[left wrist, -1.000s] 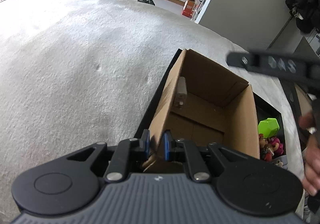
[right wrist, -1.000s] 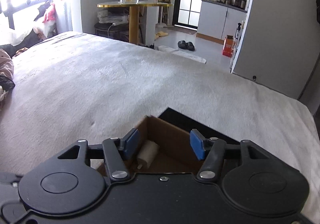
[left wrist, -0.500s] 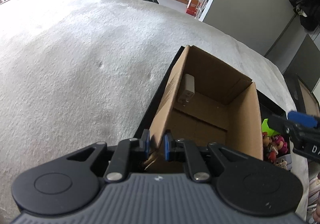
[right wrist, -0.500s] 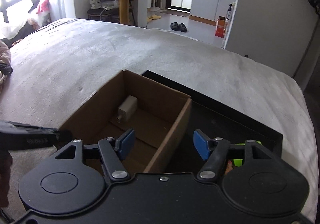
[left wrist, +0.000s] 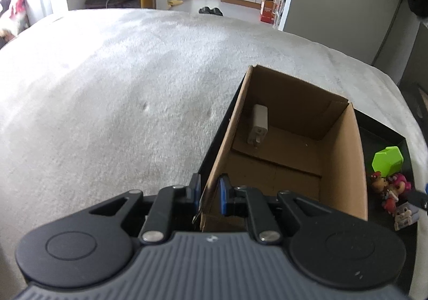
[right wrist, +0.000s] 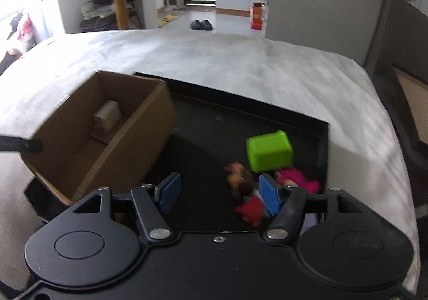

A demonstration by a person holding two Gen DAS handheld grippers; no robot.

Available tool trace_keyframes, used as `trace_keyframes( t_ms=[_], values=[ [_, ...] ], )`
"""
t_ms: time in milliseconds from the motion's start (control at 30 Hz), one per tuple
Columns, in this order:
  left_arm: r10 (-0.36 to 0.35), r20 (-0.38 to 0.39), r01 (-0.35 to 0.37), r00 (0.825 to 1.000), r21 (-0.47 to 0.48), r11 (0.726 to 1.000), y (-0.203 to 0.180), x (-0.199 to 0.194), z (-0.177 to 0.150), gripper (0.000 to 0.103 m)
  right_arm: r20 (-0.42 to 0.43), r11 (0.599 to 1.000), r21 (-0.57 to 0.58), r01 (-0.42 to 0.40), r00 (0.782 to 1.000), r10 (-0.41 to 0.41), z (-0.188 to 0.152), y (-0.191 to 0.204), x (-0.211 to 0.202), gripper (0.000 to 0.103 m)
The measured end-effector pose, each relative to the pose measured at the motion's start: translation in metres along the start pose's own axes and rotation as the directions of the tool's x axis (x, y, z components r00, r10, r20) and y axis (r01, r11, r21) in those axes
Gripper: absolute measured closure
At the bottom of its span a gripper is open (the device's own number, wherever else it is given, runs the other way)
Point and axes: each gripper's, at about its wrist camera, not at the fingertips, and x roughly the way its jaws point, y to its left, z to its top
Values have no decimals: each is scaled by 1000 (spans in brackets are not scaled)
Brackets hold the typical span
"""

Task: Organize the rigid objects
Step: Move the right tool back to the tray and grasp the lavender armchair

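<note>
A brown cardboard box stands at the left end of a black tray on the bed. My left gripper is shut on the box's near left wall. A white charger leans inside the box against its left wall, and shows in the right wrist view as the charger. My right gripper hangs open over the tray's bare floor with nothing between its fingers. A green block and several small toy figures lie just beyond its right finger.
A pale fleecy bed cover spreads to the left and behind the tray. The bed's edge drops off on the right, next to dark furniture. Beyond the bed are a wooden table, shoes on the floor and white cabinets.
My right gripper has swung right and down, from over the box to over the tray by the toys, and its jaws have widened a little. The left gripper keeps its hold on the box wall.
</note>
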Motion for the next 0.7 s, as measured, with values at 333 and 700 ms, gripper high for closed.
trace_keyframes(
  t_ms=[333,700],
  values=[
    [92,36,-94,995,69,993,-31,-5,15,91,-55,996,82,19,998,-15,-25,-53,20,39],
    [134,68,-144,989,173,974,-77,-23,26,32,-61,994,107,-9,998,15,-40,-75,32,38]
  ],
)
